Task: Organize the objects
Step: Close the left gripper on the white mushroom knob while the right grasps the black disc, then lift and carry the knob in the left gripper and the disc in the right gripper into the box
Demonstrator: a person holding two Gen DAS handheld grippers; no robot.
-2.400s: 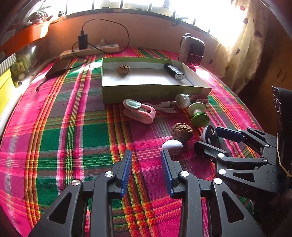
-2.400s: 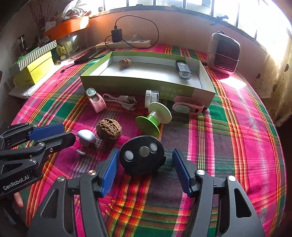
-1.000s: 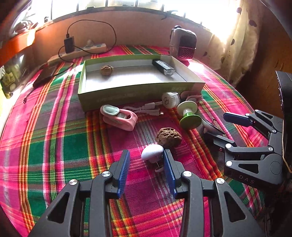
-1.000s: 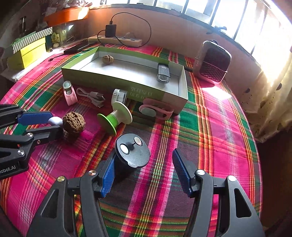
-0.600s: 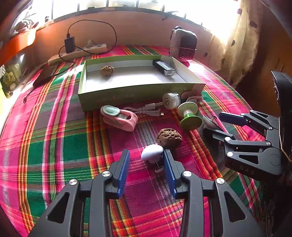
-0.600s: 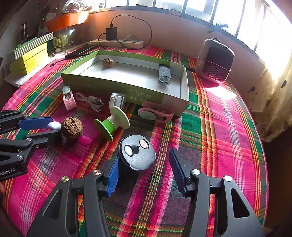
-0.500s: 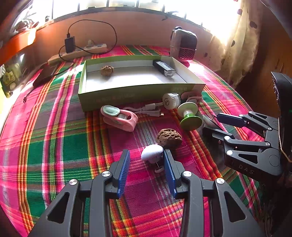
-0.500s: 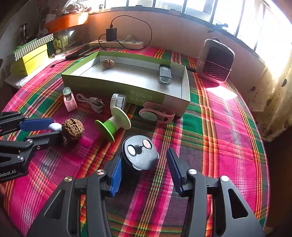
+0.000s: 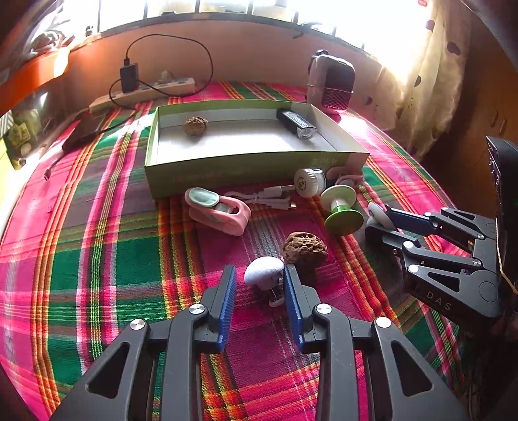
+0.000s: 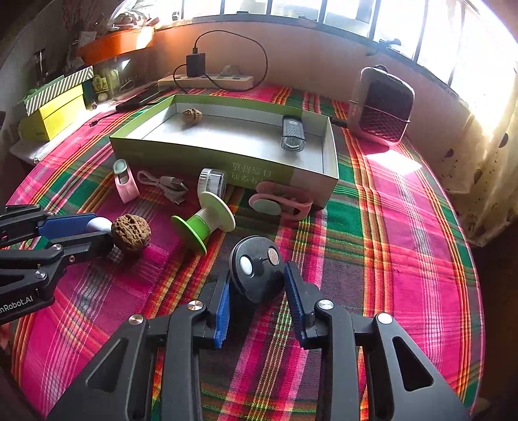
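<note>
Left wrist view: our left gripper (image 9: 259, 285) is closing around the white knob (image 9: 264, 270), not tight yet | our right gripper (image 10: 257, 288) is closing around the black disc (image 10: 257, 264) | green box (image 9: 246, 175) waits at 12 o'clock, so both go there.

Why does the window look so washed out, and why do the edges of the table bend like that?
Left wrist view: sunlight blows the window out to white, glare spilling onto the curtain. Right wrist view: the same glare at the upper right, with a bright sun patch on the plaid cloth. Both views: the fisheye lens curves the table edge and darkens the corners.
</note>
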